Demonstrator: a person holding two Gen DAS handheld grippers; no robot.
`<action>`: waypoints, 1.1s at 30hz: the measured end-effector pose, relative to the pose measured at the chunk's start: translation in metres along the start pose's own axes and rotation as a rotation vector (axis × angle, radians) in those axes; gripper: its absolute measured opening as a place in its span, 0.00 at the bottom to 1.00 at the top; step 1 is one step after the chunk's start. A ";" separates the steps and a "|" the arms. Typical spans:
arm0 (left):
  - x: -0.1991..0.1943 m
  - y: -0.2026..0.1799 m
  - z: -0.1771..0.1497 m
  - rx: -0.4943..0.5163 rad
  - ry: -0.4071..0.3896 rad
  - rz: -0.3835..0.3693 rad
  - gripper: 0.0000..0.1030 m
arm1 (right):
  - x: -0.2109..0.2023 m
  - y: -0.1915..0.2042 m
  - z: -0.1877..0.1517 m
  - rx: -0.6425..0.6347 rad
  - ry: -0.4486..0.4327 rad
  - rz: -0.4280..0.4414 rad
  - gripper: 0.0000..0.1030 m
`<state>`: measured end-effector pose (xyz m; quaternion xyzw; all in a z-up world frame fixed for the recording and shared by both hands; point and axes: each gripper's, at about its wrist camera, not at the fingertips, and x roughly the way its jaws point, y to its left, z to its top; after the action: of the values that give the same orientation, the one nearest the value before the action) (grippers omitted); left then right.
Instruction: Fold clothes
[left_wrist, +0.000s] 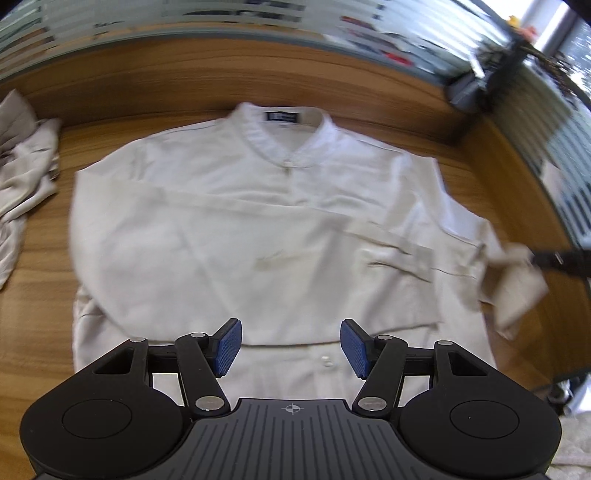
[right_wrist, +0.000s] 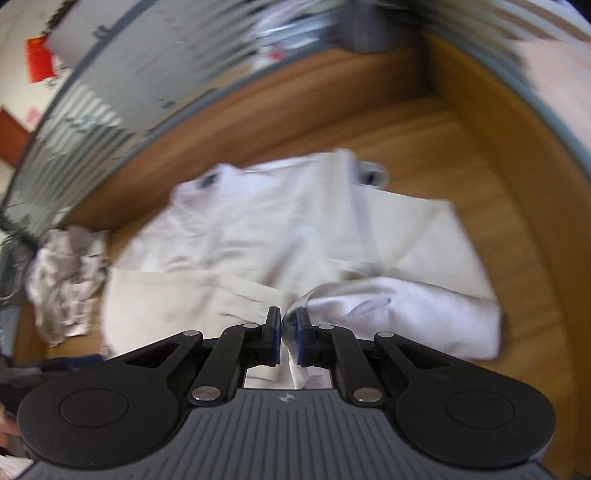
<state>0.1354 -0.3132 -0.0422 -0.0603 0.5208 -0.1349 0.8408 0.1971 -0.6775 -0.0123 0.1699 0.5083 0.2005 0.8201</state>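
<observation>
One wooden tabotop would be wrong to call bare: the tabletop (left_wrist: 147, 96) fills both views and carries a cream shirt (left_wrist: 229, 229) spread across its middle, collar toward twelve o'clock in the left wrist view and front facing up. One sleeve (left_wrist: 295, 212) is folded across the chest, running from about ten o'clock down toward four o'clock. At three o'clock in that view the other sleeve's cuff (left_wrist: 517, 280) is lifted off the tabletop by dark fingers at the frame edge. A crumpled pale garment (left_wrist: 26, 162) lies at nine o'clock, apart from the shirt.

The left gripper (left_wrist: 291, 345) hangs over the shirt's lower hem at six o'clock, its blue-padded fingers (left_wrist: 229, 347) spread apart with nothing between them.

In the right wrist view, the right gripper (right_wrist: 287, 332) has its fingers nearly together, pinching a fold of white shirt cloth (right_wrist: 369, 306) that bunches out toward three o'clock. The picture is blurred, so finer detail of the pinch cannot be told.
</observation>
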 end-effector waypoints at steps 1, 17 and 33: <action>0.001 -0.004 0.000 0.016 0.004 -0.023 0.61 | 0.007 0.010 0.002 -0.008 0.016 0.024 0.09; 0.069 -0.086 0.018 0.239 0.066 -0.208 0.68 | 0.082 0.075 0.006 0.066 0.177 0.203 0.09; 0.039 -0.010 0.053 0.068 -0.044 0.129 0.06 | 0.040 0.013 -0.002 0.032 0.059 0.027 0.30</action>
<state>0.1974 -0.3363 -0.0498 -0.0012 0.5000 -0.0968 0.8606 0.2092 -0.6456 -0.0374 0.1839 0.5332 0.2085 0.7990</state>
